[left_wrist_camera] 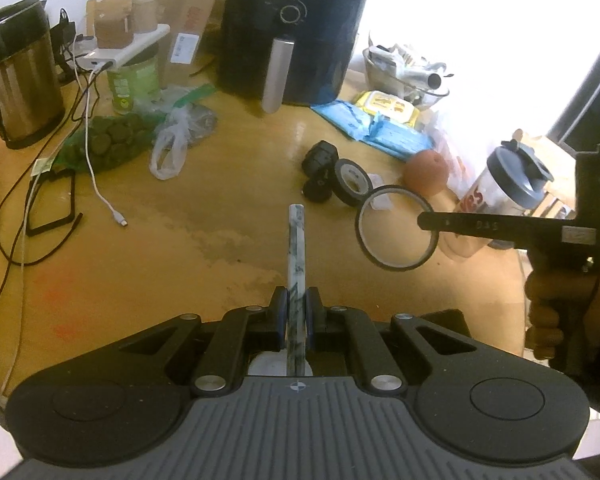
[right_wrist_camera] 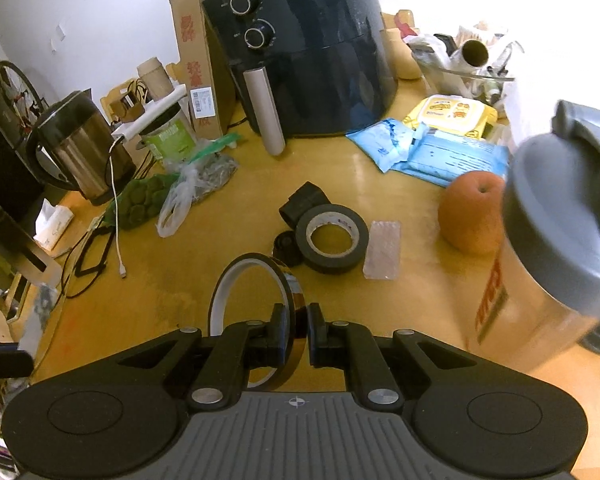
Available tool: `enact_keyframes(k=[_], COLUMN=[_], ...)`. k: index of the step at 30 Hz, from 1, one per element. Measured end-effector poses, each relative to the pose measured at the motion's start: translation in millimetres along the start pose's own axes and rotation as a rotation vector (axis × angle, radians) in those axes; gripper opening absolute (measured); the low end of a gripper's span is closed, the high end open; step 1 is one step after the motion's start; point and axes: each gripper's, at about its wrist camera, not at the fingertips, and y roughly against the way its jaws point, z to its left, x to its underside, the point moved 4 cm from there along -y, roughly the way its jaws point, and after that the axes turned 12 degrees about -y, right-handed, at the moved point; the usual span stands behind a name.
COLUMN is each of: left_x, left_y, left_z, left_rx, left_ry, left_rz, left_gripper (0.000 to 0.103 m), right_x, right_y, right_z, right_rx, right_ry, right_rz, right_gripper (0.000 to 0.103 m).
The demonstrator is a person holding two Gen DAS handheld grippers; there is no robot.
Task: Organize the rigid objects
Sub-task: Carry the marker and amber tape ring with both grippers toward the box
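Left tool (left_wrist_camera: 296,312): clenched on a marbled white stick (left_wrist_camera: 296,248), which runs forward between the fingers, held above the tabletop (left_wrist_camera: 204,216). Right tool (right_wrist_camera: 296,334): clenched on the rim of a thin amber tape ring (right_wrist_camera: 252,280), held upright on edge; in the left wrist view the same ring (left_wrist_camera: 396,227) hangs off the tool's fingers, clear of the wood.

Ahead of both tools, mid-tabletop: a black tape roll (right_wrist_camera: 332,238) lying flat, touching a black strap-like block (right_wrist_camera: 302,202) and a small black cap (right_wrist_camera: 286,245). A clear plastic packet (right_wrist_camera: 382,249) lies just beside the roll. An orange (right_wrist_camera: 470,210) stands to the right, near a shaker bottle with grey lid (right_wrist_camera: 560,248), which crowds the right tool's side.

Behind: a black air fryer (right_wrist_camera: 300,48), blue wipe packs (right_wrist_camera: 440,148), a yellow wipe pack (right_wrist_camera: 450,114), a steel kettle (right_wrist_camera: 76,148), a cardboard box (right_wrist_camera: 196,68), loose bags (right_wrist_camera: 180,196), and cables (left_wrist_camera: 96,160).

Surface: yellow wood, scuffed and stained at centre. White wall behind; strong glare at right.
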Motion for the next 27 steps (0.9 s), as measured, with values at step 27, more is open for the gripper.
enact_keyframes(k=[27], left_x=[40], left_y=[-10], left_z=[-37], left_rx=[0.010], left_ry=[0.050], left_rz=[0.133], left_gripper=[0.011], right_x=[40], right_y=[66], right_z=[-12], right_rx=[-0.085], right_ry=[-0.058], right_rz=[0.014], right_gripper=[0.013])
